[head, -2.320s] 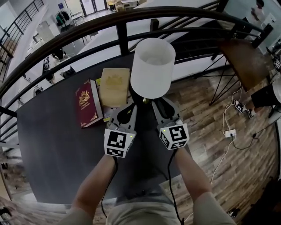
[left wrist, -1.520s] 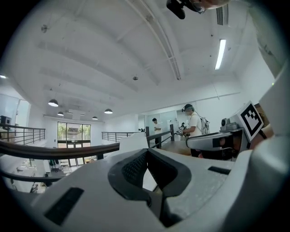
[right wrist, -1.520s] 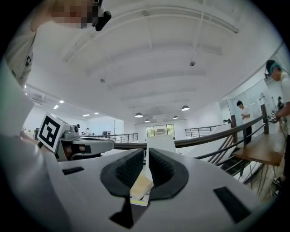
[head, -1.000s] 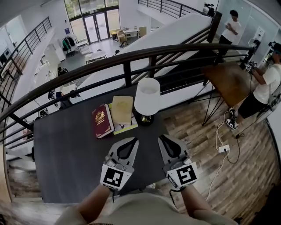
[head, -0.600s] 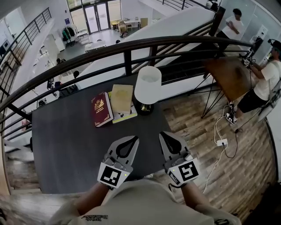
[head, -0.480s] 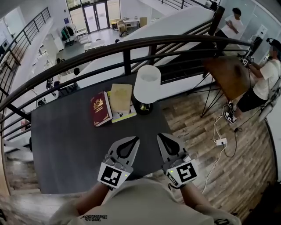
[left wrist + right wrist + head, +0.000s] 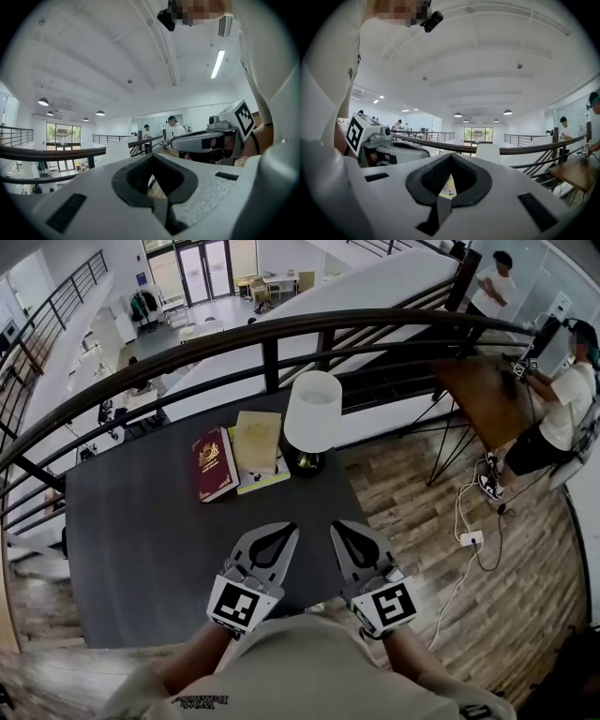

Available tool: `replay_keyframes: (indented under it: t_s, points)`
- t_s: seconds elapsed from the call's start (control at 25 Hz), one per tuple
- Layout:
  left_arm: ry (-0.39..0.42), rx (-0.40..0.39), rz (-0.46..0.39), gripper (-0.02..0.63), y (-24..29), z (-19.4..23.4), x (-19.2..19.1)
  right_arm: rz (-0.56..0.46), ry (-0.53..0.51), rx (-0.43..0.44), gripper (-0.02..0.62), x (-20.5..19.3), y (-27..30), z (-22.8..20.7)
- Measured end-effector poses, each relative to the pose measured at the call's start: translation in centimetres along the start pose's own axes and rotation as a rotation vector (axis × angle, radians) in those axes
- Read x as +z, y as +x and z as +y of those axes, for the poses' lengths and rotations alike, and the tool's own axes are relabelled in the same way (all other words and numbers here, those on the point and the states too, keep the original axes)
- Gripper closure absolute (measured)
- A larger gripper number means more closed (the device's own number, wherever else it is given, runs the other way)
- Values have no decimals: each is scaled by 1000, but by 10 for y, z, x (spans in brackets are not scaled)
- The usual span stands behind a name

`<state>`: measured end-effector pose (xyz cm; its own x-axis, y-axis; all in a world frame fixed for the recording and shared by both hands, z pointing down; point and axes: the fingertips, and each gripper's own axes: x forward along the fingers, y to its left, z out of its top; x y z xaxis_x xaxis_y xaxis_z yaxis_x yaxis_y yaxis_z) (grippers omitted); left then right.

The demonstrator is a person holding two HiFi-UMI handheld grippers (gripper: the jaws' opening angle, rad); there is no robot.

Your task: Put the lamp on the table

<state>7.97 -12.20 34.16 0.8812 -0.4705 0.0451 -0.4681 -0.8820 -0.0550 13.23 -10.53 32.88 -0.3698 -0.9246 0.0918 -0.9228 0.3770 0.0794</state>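
Observation:
The lamp (image 7: 312,418), with a white shade and dark base, stands upright on the dark table (image 7: 141,531) near its far right corner, right of the books; its shade (image 7: 487,153) shows in the right gripper view. My left gripper (image 7: 281,532) and right gripper (image 7: 340,530) hover side by side over the table's near edge, well short of the lamp. Both are shut with nothing between the jaws. In the left gripper view the left gripper's tip (image 7: 152,157) points up over the railing, with the right gripper (image 7: 206,140) beside it.
A red book (image 7: 213,463) and a tan book (image 7: 256,441) on a yellow-edged one lie left of the lamp. A dark railing (image 7: 272,334) curves behind the table. Wooden floor (image 7: 412,493), a wooden side table (image 7: 487,390) and two people stand at the right.
Both grippers have drawn back from the lamp toward my body and the table's near edge. The right jaws closed. The lamp stays where it stands.

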Motion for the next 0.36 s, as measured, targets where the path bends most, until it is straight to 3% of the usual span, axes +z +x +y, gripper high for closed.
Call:
replay_keyframes:
  t_s: [0.36]
  points:
    - [11, -6, -4, 600, 5, -2, 3, 5, -6, -9, 595, 2, -1, -9]
